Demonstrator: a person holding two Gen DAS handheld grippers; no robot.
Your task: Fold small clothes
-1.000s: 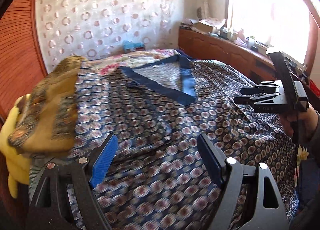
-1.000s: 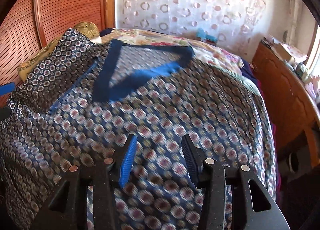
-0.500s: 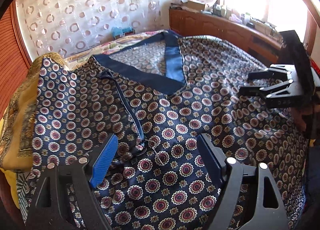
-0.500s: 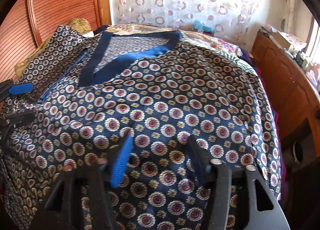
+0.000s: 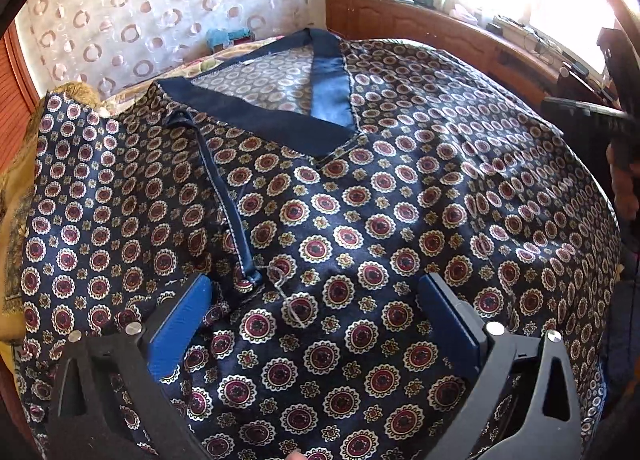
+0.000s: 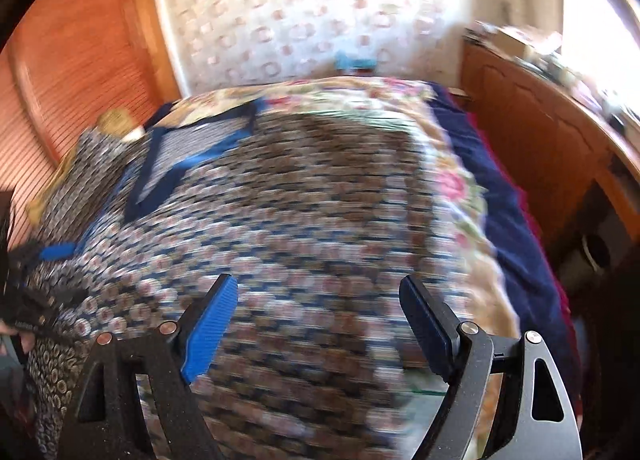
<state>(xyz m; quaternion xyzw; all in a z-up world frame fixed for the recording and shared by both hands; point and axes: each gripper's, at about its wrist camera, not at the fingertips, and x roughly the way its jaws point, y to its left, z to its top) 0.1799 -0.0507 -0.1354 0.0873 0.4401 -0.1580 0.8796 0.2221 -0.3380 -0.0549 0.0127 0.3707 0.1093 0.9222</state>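
A navy garment [image 5: 360,219] with red and cream medallions and a plain blue V-neck band [image 5: 288,123] lies spread flat on the bed. It also shows, blurred, in the right wrist view [image 6: 280,260]. My left gripper [image 5: 316,316] is open just above its lower part, near a sleeve seam [image 5: 228,203]. My right gripper [image 6: 316,312] is open and empty above the garment's right side. The right gripper also shows in the left wrist view [image 5: 588,115] at the far right edge.
A floral bedspread [image 6: 452,179] lies under the garment, with a dark blue blanket [image 6: 512,227] along the bed's right side. A yellow-brown cloth [image 5: 16,195] lies at the left. A wooden cabinet [image 5: 440,31] with clutter runs along the window. A wooden headboard [image 6: 72,71] stands at the left.
The left gripper has moved lower and closer over the garment. The right gripper has opened wider and swung right fast, so its view is blurred.
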